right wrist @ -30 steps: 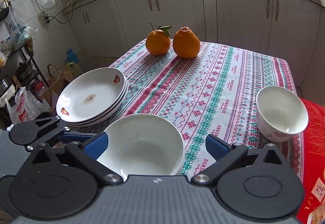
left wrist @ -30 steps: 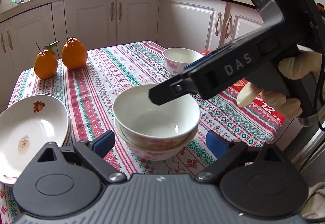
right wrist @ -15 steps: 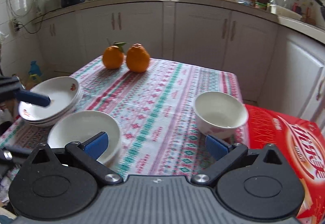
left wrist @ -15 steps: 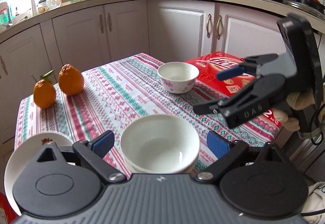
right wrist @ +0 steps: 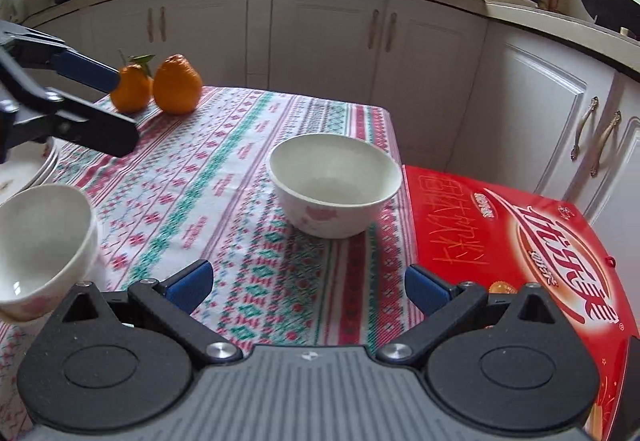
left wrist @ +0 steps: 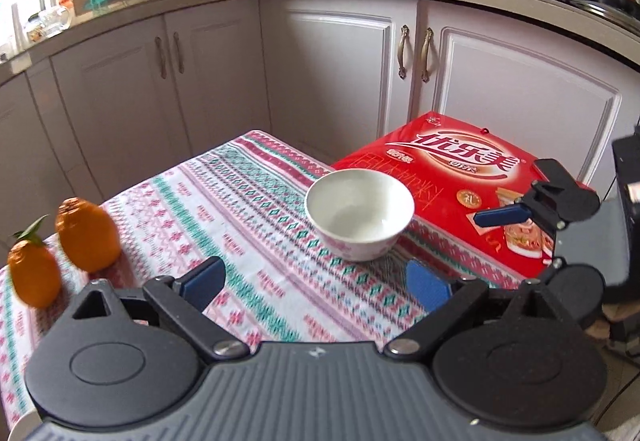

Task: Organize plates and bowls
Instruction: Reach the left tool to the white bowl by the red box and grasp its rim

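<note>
A single white bowl with pink flowers [left wrist: 359, 216] [right wrist: 334, 184] stands on the patterned tablecloth beside a red box. My left gripper [left wrist: 314, 281] is open and empty, a short way in front of this bowl. My right gripper [right wrist: 308, 283] is open and empty, also short of the bowl. Two stacked bowls [right wrist: 42, 249] sit at the left edge of the right wrist view. A stack of plates [right wrist: 30, 171] lies behind them, partly hidden by the left gripper's fingers [right wrist: 86, 71].
Two oranges [left wrist: 86, 235] [right wrist: 176, 85] stand at the far left of the table. A red box [left wrist: 464, 185] [right wrist: 532, 241] lies right of the single bowl. White kitchen cabinets [right wrist: 328, 33] stand behind the table.
Both grippers have swung right, away from the stacked bowls, and now face the single bowl. The stacked bowls have left the left wrist view.
</note>
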